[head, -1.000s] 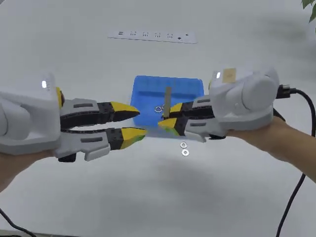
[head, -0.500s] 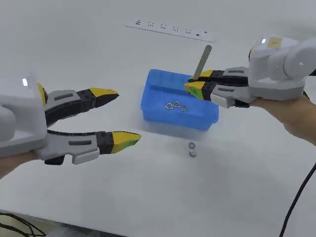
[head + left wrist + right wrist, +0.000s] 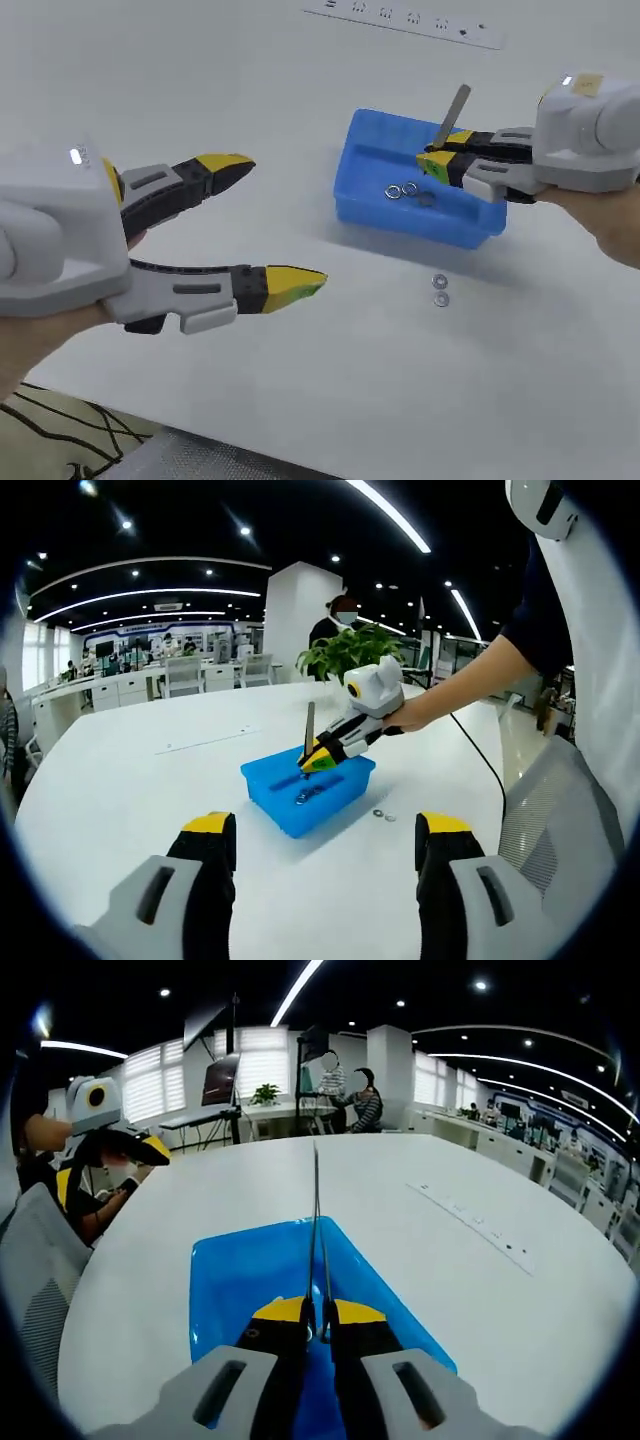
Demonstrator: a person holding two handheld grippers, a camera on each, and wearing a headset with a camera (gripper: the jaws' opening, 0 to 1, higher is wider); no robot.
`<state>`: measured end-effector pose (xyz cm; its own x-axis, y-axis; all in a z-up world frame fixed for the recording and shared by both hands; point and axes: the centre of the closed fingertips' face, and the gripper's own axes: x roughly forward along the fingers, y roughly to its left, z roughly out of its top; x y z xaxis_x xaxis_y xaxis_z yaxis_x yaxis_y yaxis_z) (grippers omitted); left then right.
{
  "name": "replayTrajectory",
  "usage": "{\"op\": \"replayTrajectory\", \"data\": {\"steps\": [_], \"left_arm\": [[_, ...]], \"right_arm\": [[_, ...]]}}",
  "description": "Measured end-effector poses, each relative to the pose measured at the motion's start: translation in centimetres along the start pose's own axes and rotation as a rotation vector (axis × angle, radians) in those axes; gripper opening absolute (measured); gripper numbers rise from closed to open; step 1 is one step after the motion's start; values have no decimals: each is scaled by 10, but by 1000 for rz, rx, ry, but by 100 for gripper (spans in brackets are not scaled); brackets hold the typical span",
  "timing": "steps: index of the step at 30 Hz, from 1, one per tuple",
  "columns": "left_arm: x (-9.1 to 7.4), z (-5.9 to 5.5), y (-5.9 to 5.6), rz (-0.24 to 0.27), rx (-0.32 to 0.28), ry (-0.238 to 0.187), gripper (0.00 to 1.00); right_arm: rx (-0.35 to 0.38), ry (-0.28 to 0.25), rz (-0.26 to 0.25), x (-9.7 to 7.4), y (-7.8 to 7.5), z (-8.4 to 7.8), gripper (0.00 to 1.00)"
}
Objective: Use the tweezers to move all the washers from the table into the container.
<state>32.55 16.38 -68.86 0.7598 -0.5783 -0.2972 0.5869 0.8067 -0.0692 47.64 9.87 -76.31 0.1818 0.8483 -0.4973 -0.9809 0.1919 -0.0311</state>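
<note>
Worktop (image 3: pixel 420 400): white, with a power strip (image 3: pixel 405 17) at 12 o'clock in the head view.

Left gripper (image 3: pixel 285 222): hovers over bare worktop at 9 o'clock of the container. My fingers here are spread wide and hold nothing.

Right gripper (image 3: pixel 432 165): over the far side of the container. My fingers are pinched narrow on the tweezers.

Container (image 3: pixel 372 205): blue tray at 1 o'clock of the head view's centre.

Tweezers (image 3: pixel 455 105): the long axis runs from 7 to 1 o'clock in the head view. The free end points up and away from me, clear of the container. In the right gripper view they run straight ahead along my fingers (image 3: pixel 316 1220). My fingers cover the lower end, so I cannot tell where the working tips sit.

Washers in container (image 3: pixel 402 190): a small cluster lies on the tray floor.

Washers on worktop (image 3: pixel 440 290): two, touching or nearly so, at 5 o'clock of the container and just off its near wall.

Step, as I judge it: between a drop and the next pick, with two washers left to move.

Next move: carry the right gripper toward 6 o'clock, over the near wall. Tip the tweezers down to the pair. The washers are thin and flat, so I expect an edge pinch on one at a time.
</note>
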Motion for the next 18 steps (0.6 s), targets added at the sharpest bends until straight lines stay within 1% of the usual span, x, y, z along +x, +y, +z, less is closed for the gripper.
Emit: {"op": "replayTrajectory", "data": {"steps": [2, 3, 8, 12, 18], "left_arm": [[0, 0, 0, 4, -9, -4, 75], [0, 1, 0, 6, -12, -7, 75], [0, 2, 0, 8, -21, -9, 75], [0, 2, 1, 11, -18, -3, 75], [-1, 4, 2, 17, -16, -5, 76]], "right_arm": [[-23, 13, 11, 1, 3, -4, 10], [-26, 5, 14, 2, 4, -3, 10], [-24, 4, 8, 5, 3, -3, 10], [-35, 6, 8, 4, 1, -4, 10], [-25, 0, 7, 3, -1, -3, 10]]}}
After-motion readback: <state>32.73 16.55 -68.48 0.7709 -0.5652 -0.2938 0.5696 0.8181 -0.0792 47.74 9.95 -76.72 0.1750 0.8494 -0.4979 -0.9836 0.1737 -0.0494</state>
